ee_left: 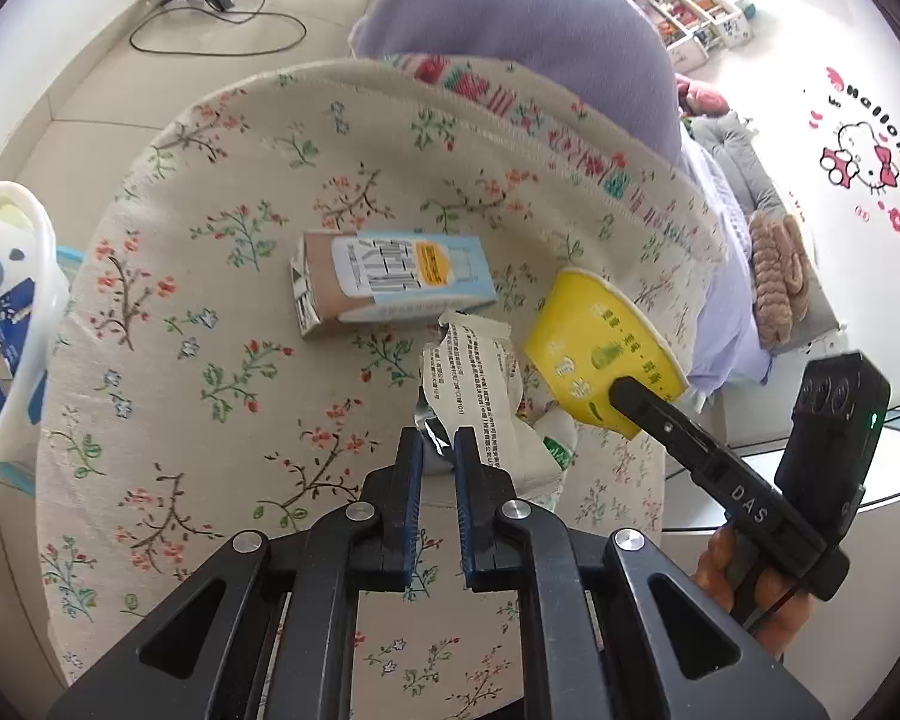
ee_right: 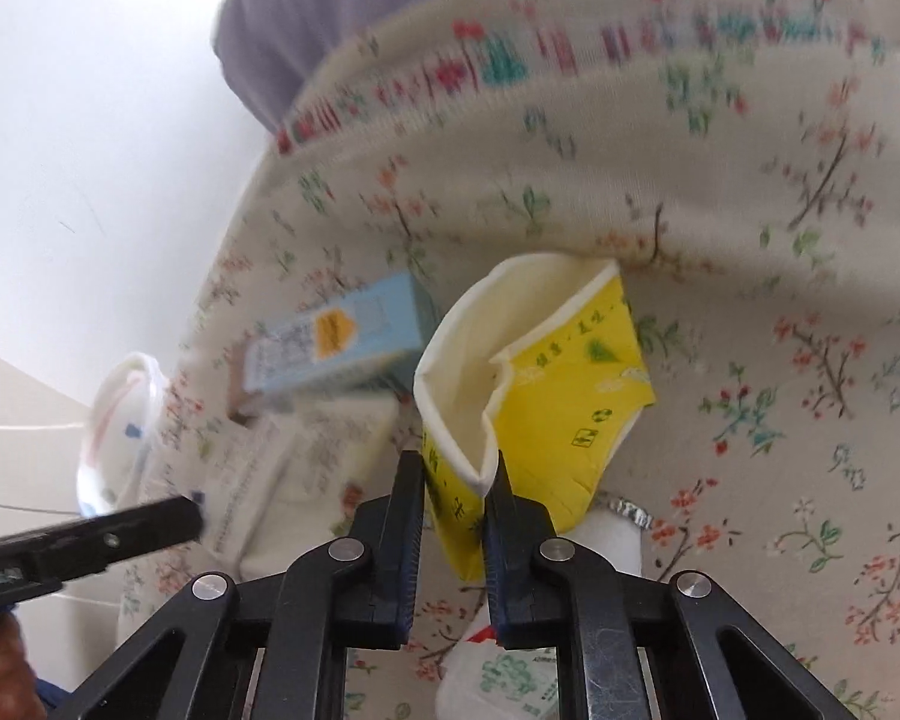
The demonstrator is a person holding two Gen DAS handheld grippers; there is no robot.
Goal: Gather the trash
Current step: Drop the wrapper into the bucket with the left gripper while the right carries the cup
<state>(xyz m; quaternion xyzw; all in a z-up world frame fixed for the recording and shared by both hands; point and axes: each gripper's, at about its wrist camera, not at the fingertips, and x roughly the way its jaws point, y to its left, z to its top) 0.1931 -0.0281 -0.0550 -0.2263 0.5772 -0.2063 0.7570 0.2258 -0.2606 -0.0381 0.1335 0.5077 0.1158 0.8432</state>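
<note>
Pinching the crushed yellow paper cup by its rim, the right gripper fingers clamp it near the floral cushion's edge; the left gripper fingers nip a crumpled wrapper beside the milk carton.

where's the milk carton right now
The milk carton lies on its side on the floral cloth, centre of the left wrist view, just left of the yellow paper cup pinched by the right claw and above the white wrapper.
</note>
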